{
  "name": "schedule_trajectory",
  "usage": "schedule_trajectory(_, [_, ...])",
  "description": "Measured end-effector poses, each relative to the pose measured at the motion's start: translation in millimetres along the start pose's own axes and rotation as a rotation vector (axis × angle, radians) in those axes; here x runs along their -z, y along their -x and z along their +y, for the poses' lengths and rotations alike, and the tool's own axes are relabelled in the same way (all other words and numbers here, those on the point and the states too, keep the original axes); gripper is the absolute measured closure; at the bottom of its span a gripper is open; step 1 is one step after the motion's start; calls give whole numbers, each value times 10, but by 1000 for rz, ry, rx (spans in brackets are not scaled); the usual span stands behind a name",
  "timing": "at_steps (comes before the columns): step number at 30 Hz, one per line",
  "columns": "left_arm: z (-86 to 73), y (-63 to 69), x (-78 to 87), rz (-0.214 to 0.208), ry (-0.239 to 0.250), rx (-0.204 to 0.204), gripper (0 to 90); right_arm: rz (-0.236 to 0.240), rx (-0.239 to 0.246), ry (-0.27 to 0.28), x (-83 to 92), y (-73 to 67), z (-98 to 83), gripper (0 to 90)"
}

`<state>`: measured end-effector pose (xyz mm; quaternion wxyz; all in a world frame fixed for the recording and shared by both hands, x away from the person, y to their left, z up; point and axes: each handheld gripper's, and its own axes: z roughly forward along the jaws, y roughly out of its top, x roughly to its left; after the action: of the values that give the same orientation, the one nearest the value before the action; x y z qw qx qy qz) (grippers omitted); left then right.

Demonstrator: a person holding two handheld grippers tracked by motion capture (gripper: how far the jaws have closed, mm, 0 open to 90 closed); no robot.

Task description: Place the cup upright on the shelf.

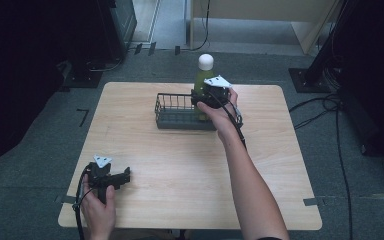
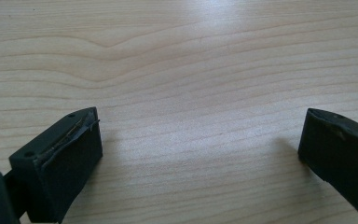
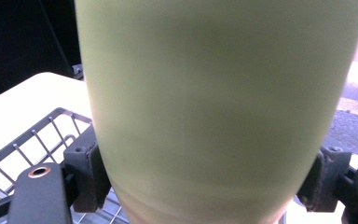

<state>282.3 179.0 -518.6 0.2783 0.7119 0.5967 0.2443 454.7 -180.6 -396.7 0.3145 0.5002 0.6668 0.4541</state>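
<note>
The green bottle [image 1: 203, 80] with its white round cap stands upright at the right end of the dark wire basket [image 1: 172, 111], toward the far middle of the table [image 1: 180, 170]. Whether its base rests on the basket floor or hangs just above it cannot be told, because the hand hides the lower part. The right gripper [image 1: 202, 97] has its jaws clamped on the bottle's body; in the right gripper view the two black pads press against either side of the green wall [image 3: 219, 93], with the basket's wire rim [image 3: 32, 140] low on the left. The left gripper [image 1: 122, 176] lies well apart at the near left corner of the table, its jaws spread wide over bare wood [image 2: 200, 93] and holding nothing. As a judgement, the bottle is either being set into the basket or lifted out of it; what remains is either letting go of it there or carrying it clear.
</note>
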Motion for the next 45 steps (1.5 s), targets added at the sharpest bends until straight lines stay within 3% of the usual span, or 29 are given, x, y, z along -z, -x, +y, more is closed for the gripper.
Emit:
schedule_trajectory(4, [0, 0, 0, 0, 0, 0, 1, -1, -17, 7, 11, 14, -18, 201])
schedule_trajectory(9, [0, 1, -1, 0, 1, 2, 1, 31, -74, -9, 23, 60, -16, 176])
schedule_trajectory(19, [0, 2, -1, 0, 2, 2, 1, 62, -117, -15, 32, 77, -32, 140])
schedule_trajectory(30, [0, 0, 0, 0, 0, 0, 1, 98, -111, -26, 195, 114, -67, 27])
schedule_trajectory(37, [0, 0, 0, 0, 0, 0, 1, 121, -99, -8, 421, 141, -112, 6])
schedule_trajectory(45, [0, 0, 0, 0, 0, 0, 1, 126, -53, -5, 726, 194, -293, 0])
